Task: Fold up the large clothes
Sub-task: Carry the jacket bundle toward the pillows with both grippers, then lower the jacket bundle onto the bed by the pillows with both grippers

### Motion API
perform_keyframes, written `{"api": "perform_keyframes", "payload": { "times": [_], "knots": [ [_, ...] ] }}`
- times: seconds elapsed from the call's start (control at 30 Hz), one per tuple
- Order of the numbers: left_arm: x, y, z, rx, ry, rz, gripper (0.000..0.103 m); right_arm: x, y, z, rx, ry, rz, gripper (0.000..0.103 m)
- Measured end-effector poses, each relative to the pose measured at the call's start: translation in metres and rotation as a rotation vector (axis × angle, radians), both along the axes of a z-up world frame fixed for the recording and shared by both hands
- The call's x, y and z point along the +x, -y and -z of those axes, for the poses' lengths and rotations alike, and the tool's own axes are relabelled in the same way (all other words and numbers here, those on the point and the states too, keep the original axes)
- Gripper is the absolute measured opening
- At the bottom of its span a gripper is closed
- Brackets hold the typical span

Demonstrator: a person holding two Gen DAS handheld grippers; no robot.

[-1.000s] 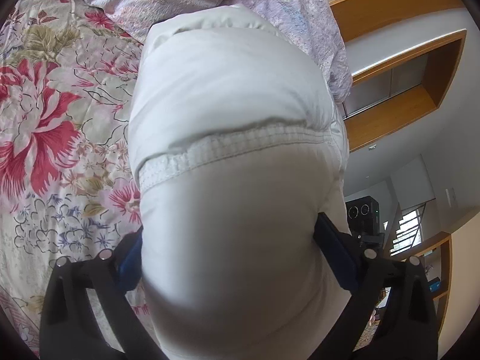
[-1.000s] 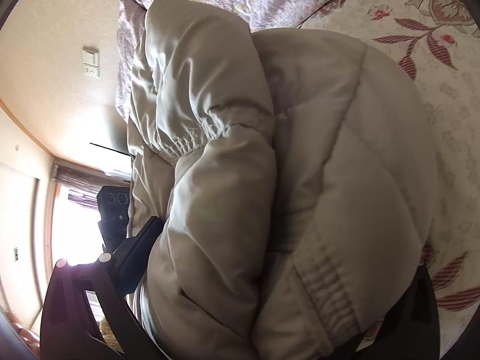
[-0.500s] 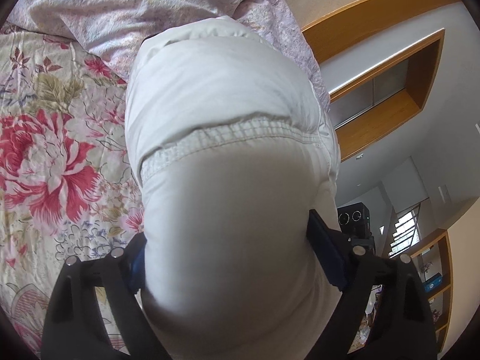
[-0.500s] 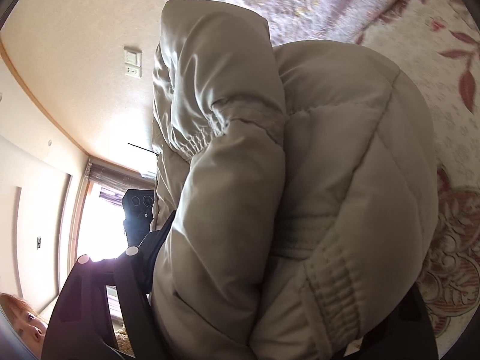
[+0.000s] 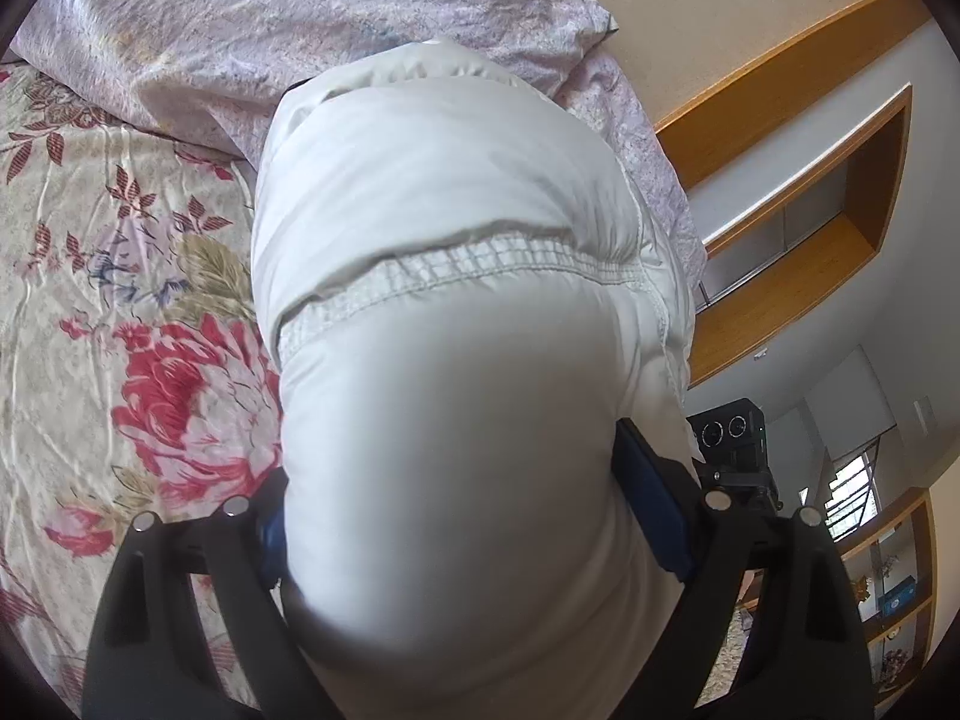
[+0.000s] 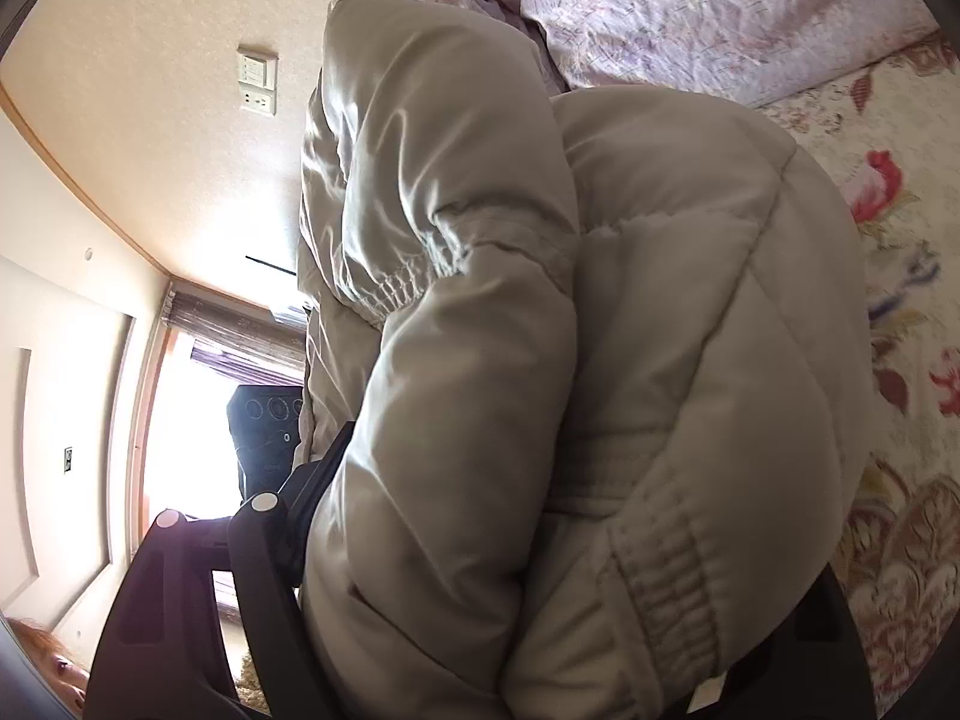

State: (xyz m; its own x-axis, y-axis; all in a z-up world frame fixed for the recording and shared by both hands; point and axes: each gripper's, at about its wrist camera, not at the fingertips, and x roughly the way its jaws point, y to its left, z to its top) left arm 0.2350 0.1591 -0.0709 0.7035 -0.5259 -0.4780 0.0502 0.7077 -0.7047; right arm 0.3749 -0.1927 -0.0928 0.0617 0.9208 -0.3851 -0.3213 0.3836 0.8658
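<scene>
Filling both tools' clamped jaws, padded jacket point(image 5: 456, 420) beside pillow point(image 5: 270, 30), floral bedspread point(image 5: 120, 300) leftward.

A pale grey-white padded jacket point(image 5: 456, 312), which reads warmer beige in the right wrist view point(image 6: 600, 360), has a stitched, gathered band in the same tone. The bedspread point(image 5: 120, 300) is cream with large red and pink blooms, olive leaves, small blue sprigs and dark maroon leaf motifs. The pillow point(image 5: 300, 30) at the bed's head is pale lilac with a faint, fine floral print. The left gripper point(image 5: 474, 516) is black with blue pads point(image 5: 651, 516); the right gripper point(image 6: 558, 540) is black. The wall point(image 6: 150, 60) is cream, edged with honey-brown wood trim point(image 5: 780, 78). A white switch plate point(image 6: 258, 84) sits on it
</scene>
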Motion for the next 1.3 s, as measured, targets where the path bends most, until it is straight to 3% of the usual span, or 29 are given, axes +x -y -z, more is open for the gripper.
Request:
{"api": "perform_keyframes", "payload": {
  "times": [0.33,0.57,0.77,0.9,1.03,1.1,1.17,1.23,1.3],
  "knots": [
    [0.021,-0.026,0.017,0.078,-0.02,-0.058,0.087,0.016,-0.009,0.01,-0.107,0.005,0.045,0.079],
    [0.038,-0.015,0.019,0.183,-0.074,-0.092,0.097,0.006,0.005,0.033,-0.162,-0.024,0.135,0.096],
    [0.028,-0.013,-0.009,0.276,-0.051,-0.152,0.097,-0.024,0.04,-0.016,-0.36,0.149,0.283,0.098],
    [0.006,-0.009,-0.039,0.459,0.032,-0.258,0.098,-0.052,0.064,-0.063,-0.545,0.362,0.455,0.099],
    [-0.005,0.013,-0.066,0.628,0.122,-0.313,0.099,-0.073,0.047,-0.098,-0.583,0.585,0.49,0.099],
    [-0.004,0.032,-0.071,0.718,0.144,-0.306,0.099,-0.082,0.022,-0.106,-0.604,0.676,0.468,0.091],
    [0.002,0.047,-0.073,0.775,0.145,-0.291,0.099,-0.073,-0.028,-0.104,-0.629,0.71,0.432,0.081],
    [0.007,0.055,-0.072,0.79,0.138,-0.28,0.099,-0.066,-0.051,-0.099,-0.637,0.719,0.386,0.068],
    [0.012,0.058,-0.068,0.775,0.118,-0.271,0.099,-0.059,-0.073,-0.092,-0.645,0.714,0.367,0.049]
  ]
}}
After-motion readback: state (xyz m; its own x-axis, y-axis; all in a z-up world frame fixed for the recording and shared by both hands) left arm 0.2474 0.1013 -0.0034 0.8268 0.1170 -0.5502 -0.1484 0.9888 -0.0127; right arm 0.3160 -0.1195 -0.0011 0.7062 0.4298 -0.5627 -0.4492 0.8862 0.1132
